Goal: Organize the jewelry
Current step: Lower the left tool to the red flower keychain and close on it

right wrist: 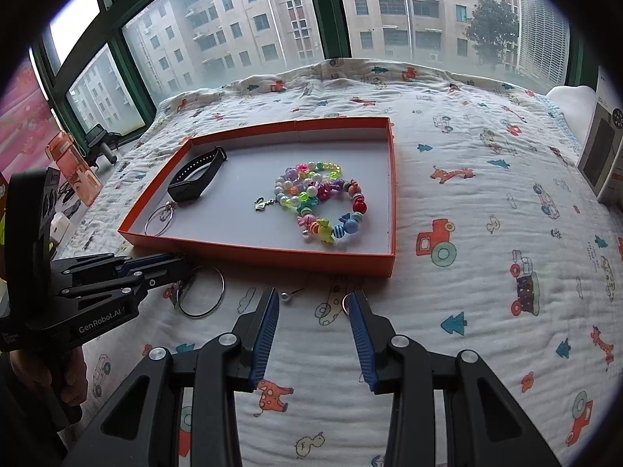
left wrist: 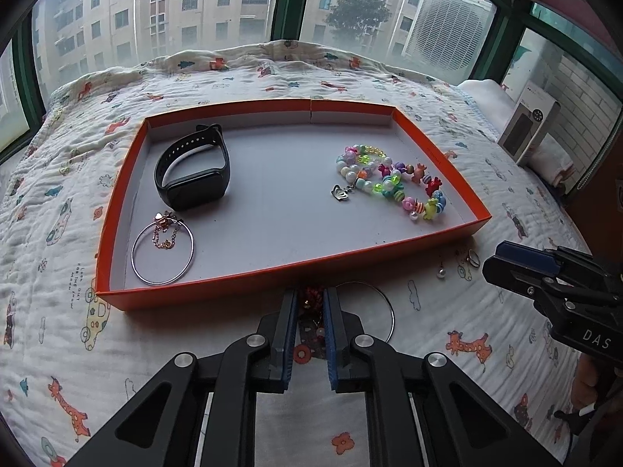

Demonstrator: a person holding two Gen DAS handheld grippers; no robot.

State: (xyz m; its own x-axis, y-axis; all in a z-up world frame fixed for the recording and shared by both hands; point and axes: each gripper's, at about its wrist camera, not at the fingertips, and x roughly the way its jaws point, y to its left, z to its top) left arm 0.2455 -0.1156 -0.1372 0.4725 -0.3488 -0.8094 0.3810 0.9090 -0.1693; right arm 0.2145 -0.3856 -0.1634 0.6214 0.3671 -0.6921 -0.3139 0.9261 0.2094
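An orange tray (left wrist: 428, 148) (right wrist: 272, 255) lies on the bed. It holds a black smart band (left wrist: 192, 169) (right wrist: 196, 177), a silver bangle with a rose-gold chain (left wrist: 161, 251) (right wrist: 159, 216), and colourful bead bracelets (left wrist: 393, 181) (right wrist: 319, 202). My left gripper (left wrist: 310, 303) (right wrist: 183, 268) is shut on a red beaded piece (left wrist: 309, 299) in front of the tray, over a silver bangle (left wrist: 383, 303) (right wrist: 202, 292). My right gripper (right wrist: 313, 299) (left wrist: 494, 264) is open over the quilt, between a pearl earring (right wrist: 287, 296) (left wrist: 441, 272) and a small ring (right wrist: 344, 303) (left wrist: 473, 257).
The quilt (right wrist: 486, 202) has a cartoon print and covers the bed up to the window. A grey box (left wrist: 527, 132) (right wrist: 601, 155) stands at the right edge. An orange bottle (right wrist: 74, 167) and small items sit at the left.
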